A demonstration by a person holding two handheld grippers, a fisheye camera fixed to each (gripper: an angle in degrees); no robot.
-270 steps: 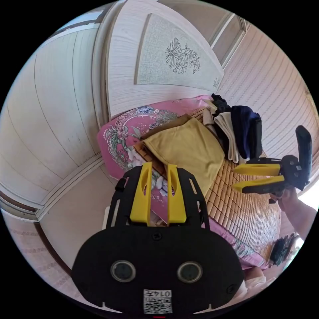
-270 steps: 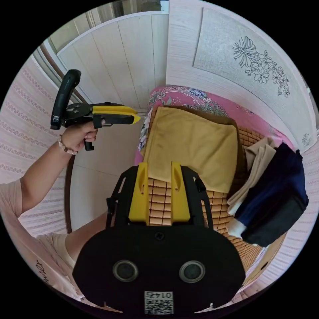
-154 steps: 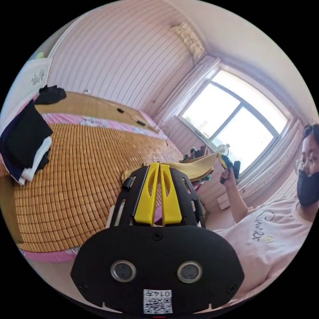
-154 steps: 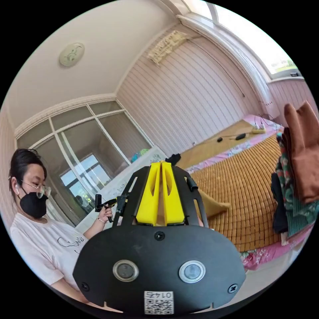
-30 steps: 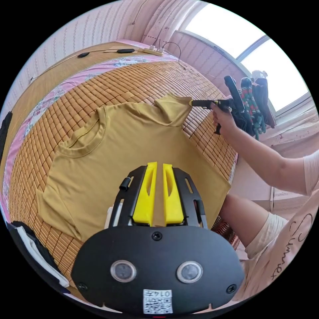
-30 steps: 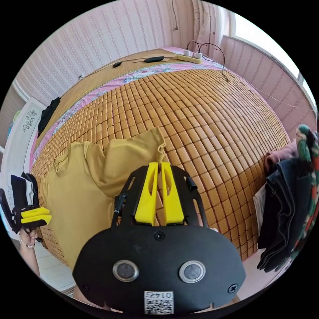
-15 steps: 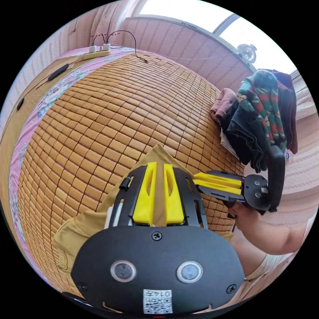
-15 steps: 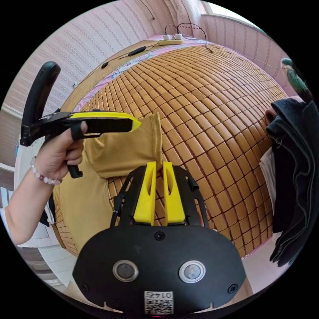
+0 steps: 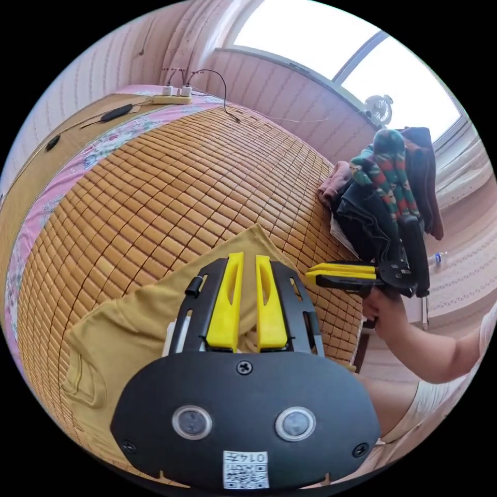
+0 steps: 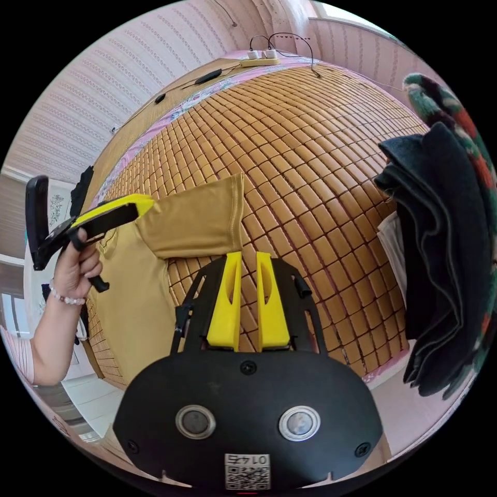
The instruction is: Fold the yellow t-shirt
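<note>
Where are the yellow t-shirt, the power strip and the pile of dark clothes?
yellow t-shirt (image 10: 196, 222): right gripper view, on its sleeve.
power strip (image 9: 172, 97): left gripper view, on its pale body.
pile of dark clothes (image 10: 445, 248): right gripper view, on the folded dark fabric.

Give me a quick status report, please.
Left tool, right tool: parted, gripping nothing. Yellow t-shirt flat on mat, sleeve spread. Clothes pile apart from shirt.

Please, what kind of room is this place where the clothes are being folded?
Most likely a bedroom in a home. A wide bed is covered by a woven bamboo mat over a pink floral sheet, with the yellow t-shirt spread on it. A pile of clothes sits at the edge, below a window.
</note>
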